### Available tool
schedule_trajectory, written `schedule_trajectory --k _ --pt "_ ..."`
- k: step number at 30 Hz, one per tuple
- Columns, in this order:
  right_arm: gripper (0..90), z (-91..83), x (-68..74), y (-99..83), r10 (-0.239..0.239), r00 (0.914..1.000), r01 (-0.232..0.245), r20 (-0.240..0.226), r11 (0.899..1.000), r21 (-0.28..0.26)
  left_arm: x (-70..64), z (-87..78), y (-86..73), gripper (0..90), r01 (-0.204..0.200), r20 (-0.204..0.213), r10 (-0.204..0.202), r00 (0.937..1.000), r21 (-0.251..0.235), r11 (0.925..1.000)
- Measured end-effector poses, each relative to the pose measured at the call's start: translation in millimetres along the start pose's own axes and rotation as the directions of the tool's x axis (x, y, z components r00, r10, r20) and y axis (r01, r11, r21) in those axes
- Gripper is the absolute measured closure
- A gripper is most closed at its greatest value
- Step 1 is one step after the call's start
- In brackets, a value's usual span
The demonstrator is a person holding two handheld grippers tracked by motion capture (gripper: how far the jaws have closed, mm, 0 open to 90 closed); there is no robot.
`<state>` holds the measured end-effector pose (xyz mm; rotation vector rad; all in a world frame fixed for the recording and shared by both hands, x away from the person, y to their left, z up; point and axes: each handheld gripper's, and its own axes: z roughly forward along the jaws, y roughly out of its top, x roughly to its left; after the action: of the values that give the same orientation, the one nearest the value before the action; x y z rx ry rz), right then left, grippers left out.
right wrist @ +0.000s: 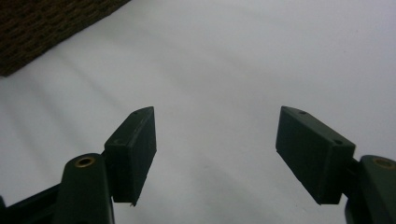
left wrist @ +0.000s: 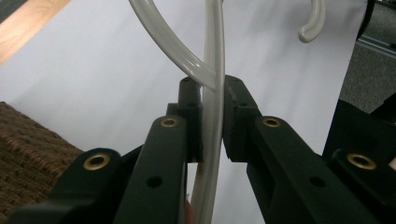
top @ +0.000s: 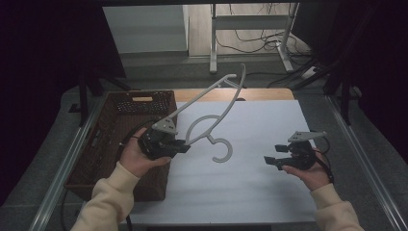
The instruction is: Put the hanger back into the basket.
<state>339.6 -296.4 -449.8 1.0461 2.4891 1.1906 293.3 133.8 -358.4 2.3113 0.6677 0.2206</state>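
Left claw (left wrist: pixel 212 116) clamps hanger (top: pixel 211 108) — beside basket (top: pixel 103 144) edge.

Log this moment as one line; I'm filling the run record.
left gripper: shut on hanger, lifted | right gripper: open, nothing held | basket: table's left

The high view looks forward and down over the whole table (top: pixel 250 159); the left gripper view sits close behind its jaws, facing across the white sheet (left wrist: pixel 93 70); the right gripper view looks down on that sheet; both catch the basket (right wrist: pixel 42 28).
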Motion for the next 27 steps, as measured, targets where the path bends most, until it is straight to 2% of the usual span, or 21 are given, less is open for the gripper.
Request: schedule_trajectory --k 2,8,19,27 --pt "28.7 1.6 0.1 -3.9 0.003 0.9999 -0.003 0.016 1.000 0.001 1.3 -3.5 -1.4 79.6 0.012 -0.004 -0.012 0.9999 -0.016 0.9998" --pt "27.2 4.6 -3.6 -12.8 0.013 0.9992 -0.013 0.039 1.000 0.018 3.8 -9.8 -2.6 79.6 0.013 -0.017 -0.014 0.9998 -0.022 0.9997" --pt "26.0 5.3 -5.8 -14.4 0.013 0.9980 -0.015 0.062 1.000 0.024 8.3 -17.1 -7.4 79.6 0.021 -0.033 -0.022 0.9992 -0.031 0.9993" --pt "25.7 4.6 -6.3 -14.4 0.010 0.9976 -0.012 0.068 1.000 0.016 12.4 -23.8 -14.0 79.6 0.054 -0.050 -0.057 0.9971 -0.053 0.9971"
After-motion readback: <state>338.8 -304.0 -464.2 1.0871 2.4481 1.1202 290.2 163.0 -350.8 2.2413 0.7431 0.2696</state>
